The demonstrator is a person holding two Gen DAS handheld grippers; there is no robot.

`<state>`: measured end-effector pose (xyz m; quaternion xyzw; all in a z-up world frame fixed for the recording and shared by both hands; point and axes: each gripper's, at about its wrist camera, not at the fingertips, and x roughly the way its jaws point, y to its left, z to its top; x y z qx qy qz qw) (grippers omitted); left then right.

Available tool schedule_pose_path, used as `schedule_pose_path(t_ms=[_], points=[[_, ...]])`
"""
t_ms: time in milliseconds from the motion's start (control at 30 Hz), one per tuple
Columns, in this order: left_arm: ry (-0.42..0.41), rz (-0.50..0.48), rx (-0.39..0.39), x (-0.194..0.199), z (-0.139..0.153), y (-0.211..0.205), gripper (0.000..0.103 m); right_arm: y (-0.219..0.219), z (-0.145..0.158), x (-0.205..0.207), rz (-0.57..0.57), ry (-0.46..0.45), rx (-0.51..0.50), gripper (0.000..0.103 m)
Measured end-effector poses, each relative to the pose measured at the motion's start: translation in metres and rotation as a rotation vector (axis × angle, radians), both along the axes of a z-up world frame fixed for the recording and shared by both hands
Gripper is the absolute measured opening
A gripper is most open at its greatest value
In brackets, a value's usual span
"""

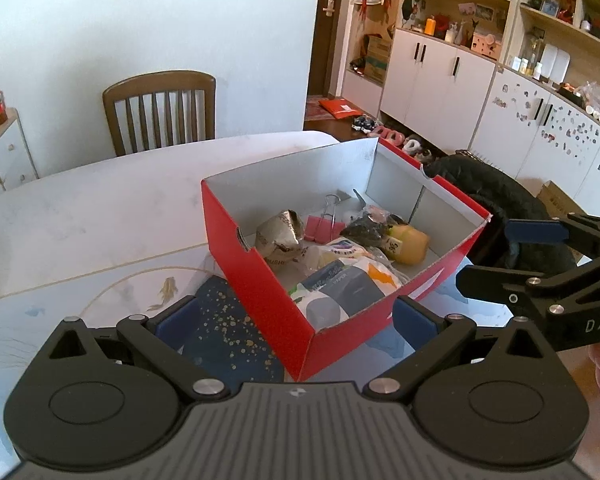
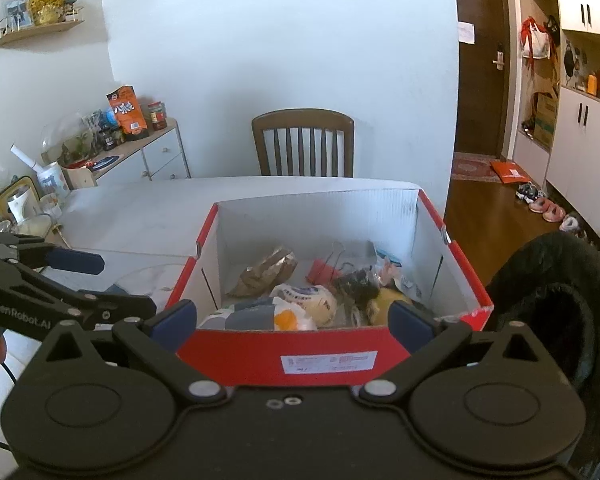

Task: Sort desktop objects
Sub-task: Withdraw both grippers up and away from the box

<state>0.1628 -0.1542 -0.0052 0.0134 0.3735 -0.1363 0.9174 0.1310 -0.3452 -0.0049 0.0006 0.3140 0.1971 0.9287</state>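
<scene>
The box [image 2: 276, 354] near wall hides the lower part of the packets [image 2: 284, 314] inside. Print on its white label [image 2: 329, 362] is too small to read. A dark jacket [image 2: 556, 304] runs off the right edge, covering whatever holds it.

Wooden chair [image 2: 302, 142]: slat-backed, straight ahead of the right tongs, against the white wall beyond the table.
Low drawer cabinet [image 2: 156, 158]: ahead and left of the right tongs; top crowded with an orange snack packet [image 2: 127, 112], a red-lidded jar [image 2: 157, 115] and small clutter (too small to tell apart).
Black padded jacket [image 1: 500, 204]: draped to the right of the left tongs.
Dark door [image 2: 482, 56]: far right of the right tongs, closed.
White cupboards [image 1: 436, 76]: ahead and right of the left tongs, small shoes [image 2: 546, 208] on the wooden floor nearby.
</scene>
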Motion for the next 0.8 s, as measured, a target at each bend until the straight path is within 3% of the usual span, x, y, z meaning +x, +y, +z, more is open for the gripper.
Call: schedule_pose_path(t_ms=[800], points=[[0.022,-0.015,-0.026,-0.01,-0.003,0.011,0.103,0.017,-0.002,-0.012,0.015,0.033,-0.01,0.102]])
